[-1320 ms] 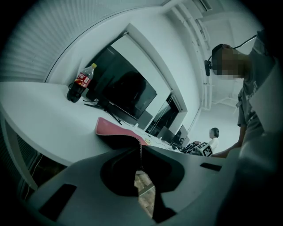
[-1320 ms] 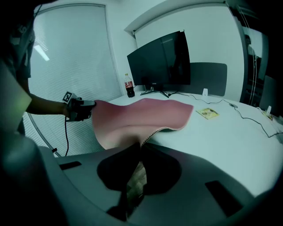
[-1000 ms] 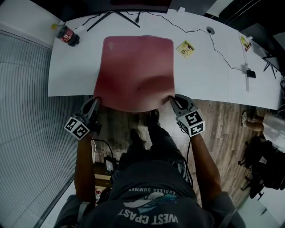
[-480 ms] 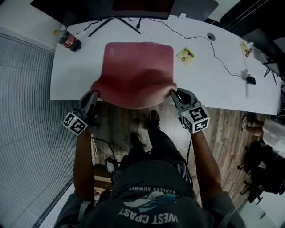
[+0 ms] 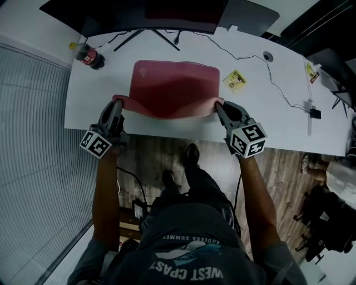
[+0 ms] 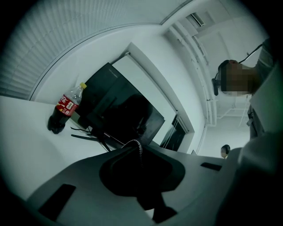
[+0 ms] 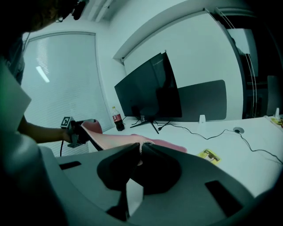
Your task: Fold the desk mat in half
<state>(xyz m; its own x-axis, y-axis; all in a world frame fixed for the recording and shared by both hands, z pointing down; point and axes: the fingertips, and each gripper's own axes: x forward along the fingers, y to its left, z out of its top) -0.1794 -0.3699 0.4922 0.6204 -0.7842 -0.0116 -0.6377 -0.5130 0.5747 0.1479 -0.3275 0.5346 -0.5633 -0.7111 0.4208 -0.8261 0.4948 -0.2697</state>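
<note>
The red desk mat (image 5: 175,83) lies on the white table (image 5: 267,106) with its near edge lifted and curled over toward the far edge. My left gripper (image 5: 117,102) is shut on the mat's near left corner. My right gripper (image 5: 218,104) is shut on the near right corner. In the left gripper view the mat's stitched edge (image 6: 139,149) shows as a thin strip pinched between the dark jaws. In the right gripper view the pink mat (image 7: 117,139) runs from my jaws across to the left gripper (image 7: 78,132), sagging between them.
A cola bottle (image 5: 89,55) stands at the table's far left, next to a dark monitor (image 5: 183,11) on its stand. A yellow card (image 5: 235,80) lies right of the mat. A cable (image 5: 281,80) runs across the table's right side. The person's legs and shoes are below the front edge.
Both grippers moved forward from the table's front edge over the table, carrying the mat's near edge toward its far edge. The mat now shows shorter and more folded over.
</note>
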